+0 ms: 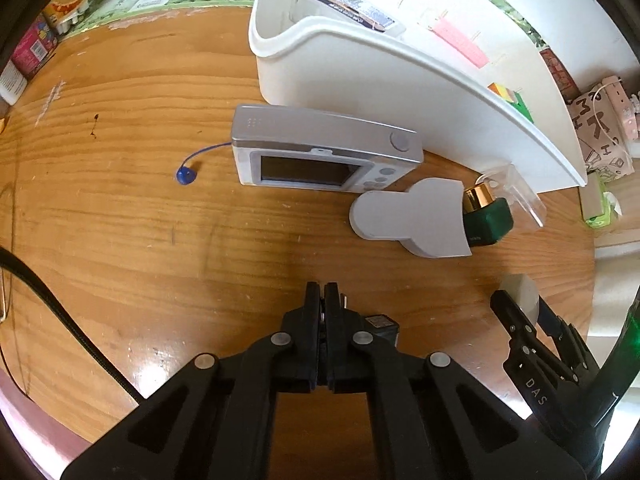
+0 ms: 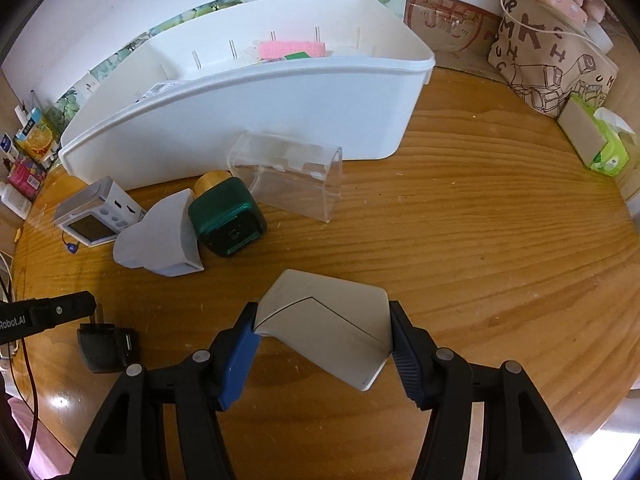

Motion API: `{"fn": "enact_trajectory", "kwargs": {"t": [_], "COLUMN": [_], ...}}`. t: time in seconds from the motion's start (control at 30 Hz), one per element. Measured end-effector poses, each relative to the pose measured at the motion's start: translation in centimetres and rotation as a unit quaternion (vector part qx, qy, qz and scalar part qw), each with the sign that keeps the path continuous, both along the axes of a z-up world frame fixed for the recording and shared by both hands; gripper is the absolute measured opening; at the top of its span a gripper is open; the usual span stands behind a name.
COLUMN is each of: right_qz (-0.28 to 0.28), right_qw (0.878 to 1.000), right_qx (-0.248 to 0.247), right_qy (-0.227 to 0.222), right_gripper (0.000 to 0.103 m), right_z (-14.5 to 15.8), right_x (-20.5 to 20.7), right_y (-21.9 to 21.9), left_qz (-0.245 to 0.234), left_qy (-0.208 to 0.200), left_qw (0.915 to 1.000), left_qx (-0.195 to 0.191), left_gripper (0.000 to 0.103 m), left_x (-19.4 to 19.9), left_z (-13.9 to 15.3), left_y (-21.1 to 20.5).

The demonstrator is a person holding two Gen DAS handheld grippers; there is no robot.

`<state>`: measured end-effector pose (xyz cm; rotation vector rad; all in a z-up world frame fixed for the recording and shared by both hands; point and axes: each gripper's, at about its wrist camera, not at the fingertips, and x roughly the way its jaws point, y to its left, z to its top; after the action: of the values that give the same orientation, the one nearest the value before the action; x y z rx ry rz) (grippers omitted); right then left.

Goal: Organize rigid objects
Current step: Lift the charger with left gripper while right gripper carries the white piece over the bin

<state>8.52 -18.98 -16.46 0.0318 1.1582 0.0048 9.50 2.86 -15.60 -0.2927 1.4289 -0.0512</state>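
- We see the left gripper (image 1: 323, 292) with jaws pressed together above a small black plug adapter (image 2: 105, 347) on the wooden tabletop (image 1: 140, 216).
- The right gripper (image 2: 322, 334) pinches a grey-white angular plastic piece (image 2: 326, 330) between its jaws.
- Ahead of the left jaws lies a silver digital camera (image 1: 324, 148); beyond it stands a white plastic bin (image 1: 360, 76).
- Ahead-left of the right jaws sit a dark green gold-capped bottle (image 2: 226, 210) and a clear plastic cover (image 2: 290, 176).

Patterned bag (image 2: 554, 62) and tissue pack (image 2: 596, 144) at table (image 2: 480, 240) edge; juice cartons (image 2: 34, 142) opposite.
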Motion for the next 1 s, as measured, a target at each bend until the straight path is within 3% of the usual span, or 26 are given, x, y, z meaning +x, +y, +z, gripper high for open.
{"fn": "enact_trajectory", "kwargs": {"t": [0.3, 0.53, 0.77, 1.0], "right_qz": [0.020, 0.039, 0.057, 0.079], "right_qw": [0.999, 0.997, 0.994, 0.988], "right_qx": [0.004, 0.006, 0.006, 0.004], "right_qy": [-0.027, -0.059, -0.096, -0.135], "right_gripper": [0.062, 0.062, 0.062, 0.062], "right_z": [1.8, 3.8, 6.0, 8.2], "right_x": [-0.9, -0.8, -0.2, 0.8], "right_y": [-0.7, -1.0, -0.8, -0.2], "left_qz": [0.030, 0.068, 0.098, 0.123], "left_qy": [-0.032, -0.097, -0.200, -0.268], "left_qw": [0.9990, 0.9924, 0.9724, 0.9516], "left_qx": [-0.011, -0.033, -0.071, -0.087], "left_gripper": [0.001, 0.001, 0.000, 0.000], "left_x": [-2.9, -3.1, -3.7, -2.9], "left_z": [2.4, 4.8, 8.5, 11.1], "left_y": [1.5, 2.7, 3.9, 5.0]}}
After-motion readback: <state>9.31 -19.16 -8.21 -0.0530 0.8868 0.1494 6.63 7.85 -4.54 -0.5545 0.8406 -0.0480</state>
